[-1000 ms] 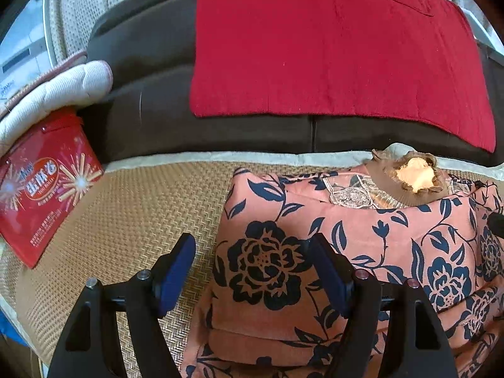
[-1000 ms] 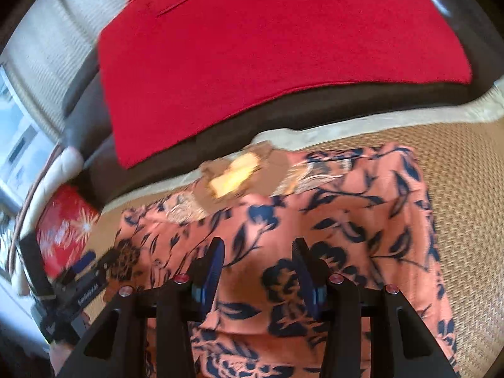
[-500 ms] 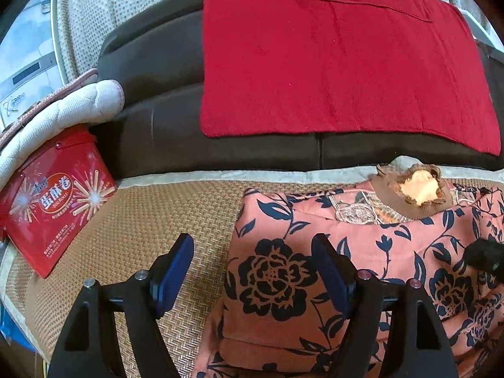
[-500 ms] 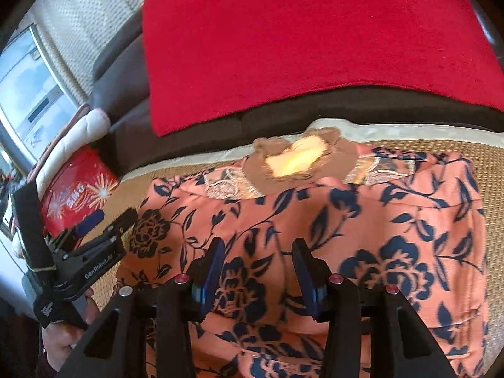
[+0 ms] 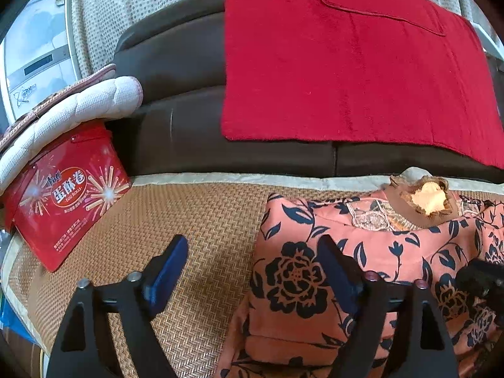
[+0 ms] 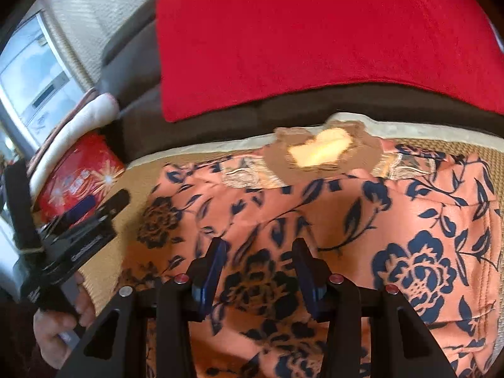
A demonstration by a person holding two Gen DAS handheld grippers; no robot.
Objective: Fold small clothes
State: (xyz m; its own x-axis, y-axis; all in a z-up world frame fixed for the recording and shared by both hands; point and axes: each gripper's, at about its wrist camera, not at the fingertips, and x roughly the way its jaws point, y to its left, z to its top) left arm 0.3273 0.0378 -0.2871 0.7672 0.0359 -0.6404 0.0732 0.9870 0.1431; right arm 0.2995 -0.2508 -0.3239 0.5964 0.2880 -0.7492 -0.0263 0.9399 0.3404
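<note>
Item: garment (image 5: 362, 252), salmon floral, part-folded, collar (image 5: 423, 203) toward the sofa back; lies on a woven mat (image 5: 189, 220).

Left tongs (image 5: 252, 267): jaws wide, just been opening, nothing gripped; the garment's left edge sits between them, right pad over cloth, left pad over bare mat.

Right tongs (image 6: 260, 269): jaws half apart, hovering over the garment's middle; whether they pinch cloth cannot be told.

Tin (image 5: 66, 201): red, well left of the left tongs.

Handling note: likely next fold. Pinch both layers at the near edge, lift evenly, lay toward the collar, smooth before letting go.
</note>
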